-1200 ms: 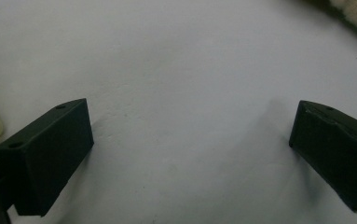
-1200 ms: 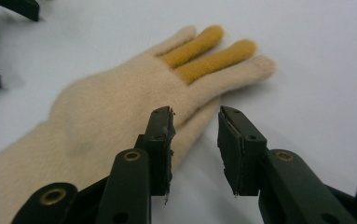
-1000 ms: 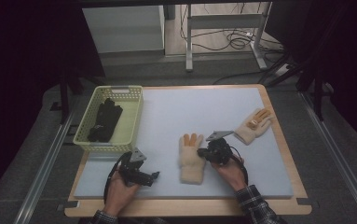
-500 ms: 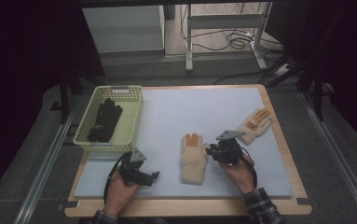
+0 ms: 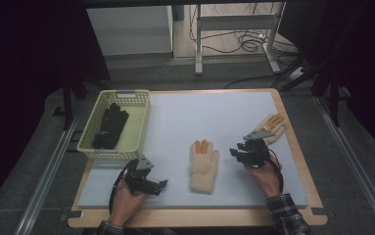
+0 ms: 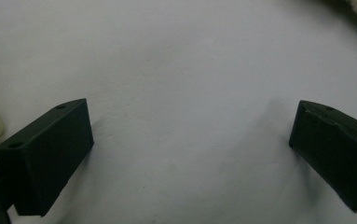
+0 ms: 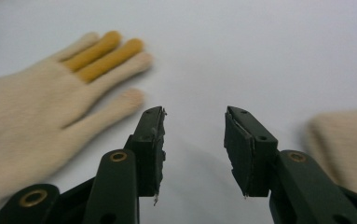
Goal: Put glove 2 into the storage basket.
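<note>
My right gripper has moved right off the cream glove, jaws narrowly apart, empty. Left gripper unchanged, jaws wide. Second glove near the mat's right edge.

1. This looks like a lab or recording workspace, not a home: dark curtains hang along the left and right edges of the frame, closing in the bench.
2. The wooden table at the centre carries a plain pale mat, set up as a bare work surface.
3. Metal rails run along the floor at lower left and lower right.
4. At the top centre, loose cables lie on the floor beside a metal stand and a grey cabinet.
</note>
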